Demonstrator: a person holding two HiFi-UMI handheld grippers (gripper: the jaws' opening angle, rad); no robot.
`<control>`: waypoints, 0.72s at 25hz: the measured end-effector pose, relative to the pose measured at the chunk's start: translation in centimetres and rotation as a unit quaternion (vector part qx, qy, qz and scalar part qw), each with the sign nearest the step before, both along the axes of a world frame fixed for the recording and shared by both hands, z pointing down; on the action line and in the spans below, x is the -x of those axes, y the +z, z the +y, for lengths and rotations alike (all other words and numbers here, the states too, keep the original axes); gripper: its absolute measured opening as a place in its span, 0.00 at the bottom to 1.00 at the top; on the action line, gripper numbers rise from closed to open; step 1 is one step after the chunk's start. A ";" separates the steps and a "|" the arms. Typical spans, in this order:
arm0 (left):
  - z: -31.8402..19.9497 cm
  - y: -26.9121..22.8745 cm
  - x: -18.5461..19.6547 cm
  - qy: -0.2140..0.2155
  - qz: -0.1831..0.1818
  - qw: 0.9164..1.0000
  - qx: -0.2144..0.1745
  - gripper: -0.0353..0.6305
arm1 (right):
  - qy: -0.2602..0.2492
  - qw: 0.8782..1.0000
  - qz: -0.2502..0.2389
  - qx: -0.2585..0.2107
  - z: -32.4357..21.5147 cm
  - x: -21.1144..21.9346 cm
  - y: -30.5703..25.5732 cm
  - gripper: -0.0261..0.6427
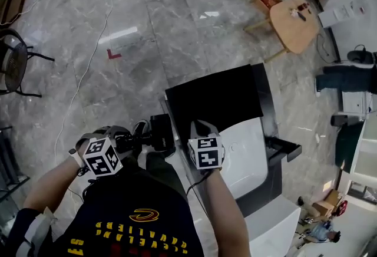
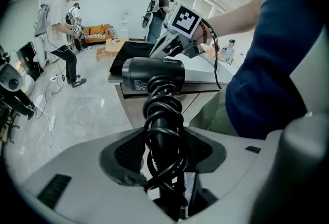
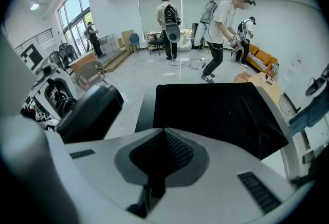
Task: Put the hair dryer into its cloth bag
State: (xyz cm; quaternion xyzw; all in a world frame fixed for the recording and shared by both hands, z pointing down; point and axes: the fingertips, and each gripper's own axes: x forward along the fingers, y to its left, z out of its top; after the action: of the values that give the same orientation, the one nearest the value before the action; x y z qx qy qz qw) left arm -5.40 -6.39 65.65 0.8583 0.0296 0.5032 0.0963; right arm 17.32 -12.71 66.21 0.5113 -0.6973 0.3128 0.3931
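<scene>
Dark navy shirt with yellow lettering (image 1: 141, 214) fills the bottom of the head view, the person's two forearms reaching forward from it. Beyond them stands the long white-topped bench with a black frame (image 1: 253, 158). Spread flat over its far end, up to the far left corner, lies the black cloth bag (image 1: 215, 99), its mouth not yet opened as far as can be seen.

Next in size is the black hair dryer with a round barrel (image 2: 154, 73). It is held in the air just off the bench's left edge, near the bag's near left corner but not touching it. A black power cord (image 2: 162, 110) is wound in loops around its handle.

The left tool (image 2: 164, 153) has its jaws partly apart and clamped on that cord-wrapped handle, barrel pointing away from it. The right tool (image 3: 164, 135) points steeply down with its jaws pressed together at the bag's near edge. It appears to pinch the cloth there, though the pinch itself is masked by the pads.

By my reading, the step in hand is taking hold of the bag's mouth. The next move calls for lifting one layer of cloth to open a gap. The dryer then goes in barrel first from the left edge, and the cord loops should stay tight so they do not snag.
</scene>
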 end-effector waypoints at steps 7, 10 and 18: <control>-0.6 0.3 -3.5 0.017 0.007 1.000 0.010 0.39 | 0.033 0.998 -0.044 -0.031 -0.1 -0.9 -2.9 0.06; -1.1 0.4 -5.2 0.011 0.006 1.000 0.012 0.39 | 0.046 0.996 -0.060 -0.043 -0.3 -1.1 -4.1 0.06; -2.8 1.3 -8.7 -0.014 0.000 1.000 0.009 0.39 | 0.059 0.993 -0.085 -0.058 -0.5 -2.0 -5.9 0.05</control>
State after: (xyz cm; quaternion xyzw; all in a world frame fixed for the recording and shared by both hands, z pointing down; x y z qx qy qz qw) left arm 3.27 -9.17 66.98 0.8576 0.0220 0.5017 0.1109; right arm 19.35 -13.23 60.28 0.5446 -0.7139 0.3370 0.2832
